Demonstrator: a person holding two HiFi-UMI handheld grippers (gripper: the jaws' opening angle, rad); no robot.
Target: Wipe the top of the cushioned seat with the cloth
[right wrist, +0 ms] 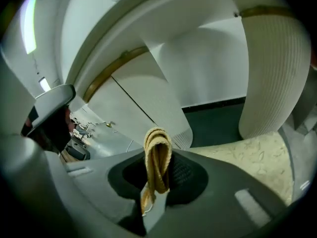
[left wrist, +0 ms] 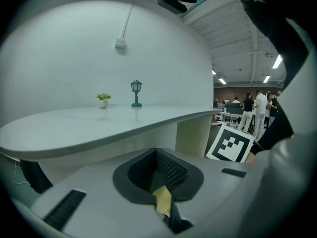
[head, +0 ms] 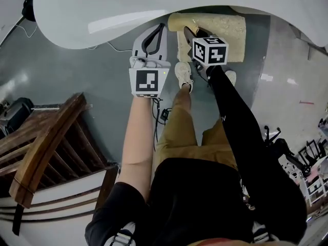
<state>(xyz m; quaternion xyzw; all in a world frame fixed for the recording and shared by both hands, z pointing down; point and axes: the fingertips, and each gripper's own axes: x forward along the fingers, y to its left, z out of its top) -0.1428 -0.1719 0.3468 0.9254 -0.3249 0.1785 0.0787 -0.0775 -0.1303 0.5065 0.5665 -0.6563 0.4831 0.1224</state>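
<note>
The cushioned seat (head: 223, 27) is cream with a faint leaf pattern and sits low under the white table; it also fills the lower right of the right gripper view (right wrist: 257, 157). My right gripper (head: 188, 34) is over the seat's left edge, shut on the yellow cloth (right wrist: 157, 157), which stands up between its jaws as a folded loop. In the head view the cloth (head: 181, 47) hangs down along the seat's left side. My left gripper (head: 155, 32) hovers left of the seat above the floor, shut (left wrist: 163, 198), with only a small yellow scrap at the seam of its jaws.
A white curved table top (head: 128, 9) overhangs the seat. A ribbed white pedestal (right wrist: 272, 68) rises behind the seat. A dark wooden chair (head: 46, 142) stands at the left. The person's shoe (head: 183, 75) rests on the grey floor beside the seat.
</note>
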